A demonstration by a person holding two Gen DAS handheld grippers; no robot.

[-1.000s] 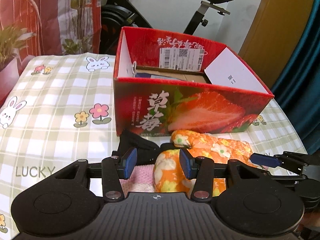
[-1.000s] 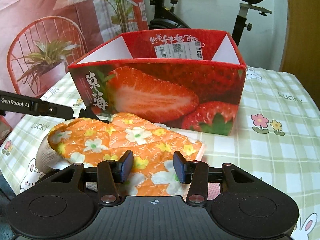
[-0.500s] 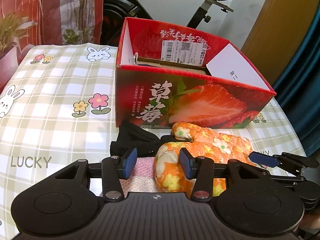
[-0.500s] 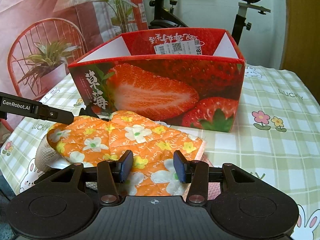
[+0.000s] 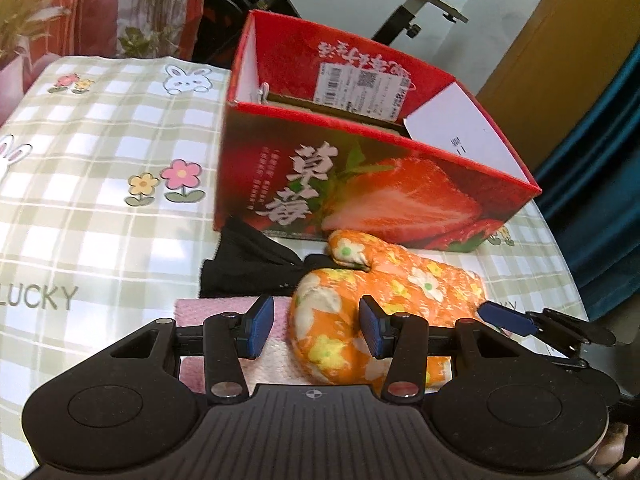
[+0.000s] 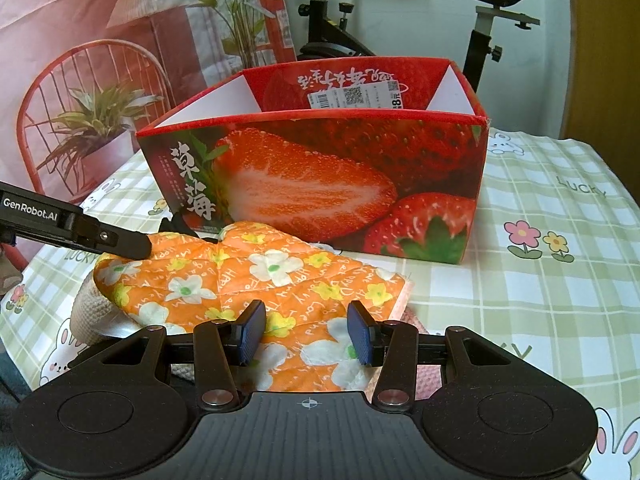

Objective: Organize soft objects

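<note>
From the left wrist view, the open top of the strawberry-printed cardboard box [image 5: 360,176] shows part of its inside: a brown cardboard floor, a shipping label on the far wall and a white flap at the right; the right wrist view looks at the box [image 6: 320,184] from lower down and shows only its printed front and the label above the rim. The left view also shows a black cloth item [image 5: 248,268] lying against the box's near corner and a pink towel [image 5: 224,312] under the orange floral oven mitt [image 5: 400,288], while in the right view only a corner of the pink towel [image 6: 408,316] peeks out beside the mitt [image 6: 248,280], and a beige knitted piece [image 6: 86,316] shows at the mitt's left end. The left gripper [image 5: 316,330] has its blue pads spread wide, set around the rounded end of the mitt without pinching it; the right gripper [image 6: 306,338] is likewise wide apart over the mitt's cuff end. The mitt lies on the table just in front of the box. The table wears a green-checked cloth [image 5: 100,184] printed with rabbits, flowers and "LUCKY". Behind stand an exercise bike [image 6: 496,20] and a red backdrop picturing a chair and plants [image 6: 88,92]. The box's deeper contents are hidden by its front wall.
</note>
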